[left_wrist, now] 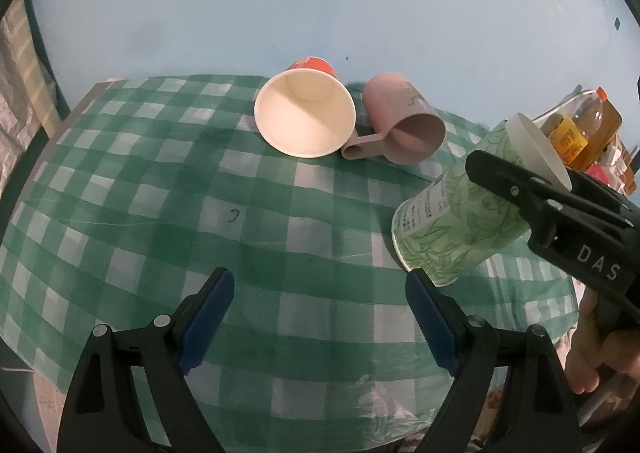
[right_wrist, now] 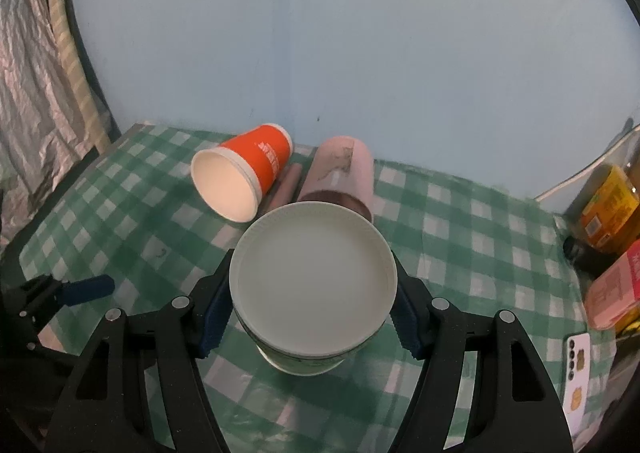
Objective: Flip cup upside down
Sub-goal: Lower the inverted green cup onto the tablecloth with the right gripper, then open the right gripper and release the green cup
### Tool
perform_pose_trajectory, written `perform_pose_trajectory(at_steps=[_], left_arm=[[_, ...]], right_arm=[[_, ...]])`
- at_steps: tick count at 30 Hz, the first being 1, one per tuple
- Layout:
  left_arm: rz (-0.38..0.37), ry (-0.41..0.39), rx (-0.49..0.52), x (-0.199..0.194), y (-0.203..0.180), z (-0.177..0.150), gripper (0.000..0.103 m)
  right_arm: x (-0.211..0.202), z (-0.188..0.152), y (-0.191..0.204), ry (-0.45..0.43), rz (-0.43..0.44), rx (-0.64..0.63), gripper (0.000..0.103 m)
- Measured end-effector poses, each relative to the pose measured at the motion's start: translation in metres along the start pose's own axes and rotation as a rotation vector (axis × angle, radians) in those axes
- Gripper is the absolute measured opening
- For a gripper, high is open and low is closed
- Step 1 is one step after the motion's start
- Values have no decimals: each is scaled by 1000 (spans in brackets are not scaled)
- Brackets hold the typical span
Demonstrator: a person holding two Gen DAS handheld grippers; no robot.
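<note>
Green-printed paper cup point(left_wrist: 460, 213) is clamped in the right tongs point(right_wrist: 314, 301), held clear above the checked desk point(left_wrist: 280, 237) at its right side. From the left wrist view its long axis lies tilted, the wide end up and away, the narrow end down toward the cloth. Judged mid-flip: lifted, not yet inverted or set down. Left tongs point(left_wrist: 320, 317) stand apart, holding nothing. Orange cup point(right_wrist: 240, 173) and pink mug point(right_wrist: 340, 177) lie on their sides behind.

Can't see the mouth of the green cup point(right_wrist: 312, 285), hidden under its own base. Pink mug point(right_wrist: 340, 177) half hidden behind it. Bottles point(right_wrist: 608, 209) cut off at right edge, labels too blurry to read
</note>
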State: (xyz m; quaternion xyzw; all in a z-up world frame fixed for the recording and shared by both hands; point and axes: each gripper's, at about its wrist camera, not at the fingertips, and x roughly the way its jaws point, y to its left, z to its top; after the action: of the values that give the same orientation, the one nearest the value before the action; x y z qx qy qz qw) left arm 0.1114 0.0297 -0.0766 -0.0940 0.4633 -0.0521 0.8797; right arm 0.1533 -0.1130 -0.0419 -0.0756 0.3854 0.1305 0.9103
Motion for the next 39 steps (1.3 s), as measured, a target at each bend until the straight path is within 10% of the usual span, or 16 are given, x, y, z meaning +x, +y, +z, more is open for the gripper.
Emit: perform_pose_trajectory(at_steps=[19,39], left_arm=[[11,-89,31,-26,-13,-4,89],[25,-410,119,-91,-34,-31,102]], right_arm=[[-29,3,-3,-90,-14,17,78],[-117,-47,-13,-317,-89,128,93]])
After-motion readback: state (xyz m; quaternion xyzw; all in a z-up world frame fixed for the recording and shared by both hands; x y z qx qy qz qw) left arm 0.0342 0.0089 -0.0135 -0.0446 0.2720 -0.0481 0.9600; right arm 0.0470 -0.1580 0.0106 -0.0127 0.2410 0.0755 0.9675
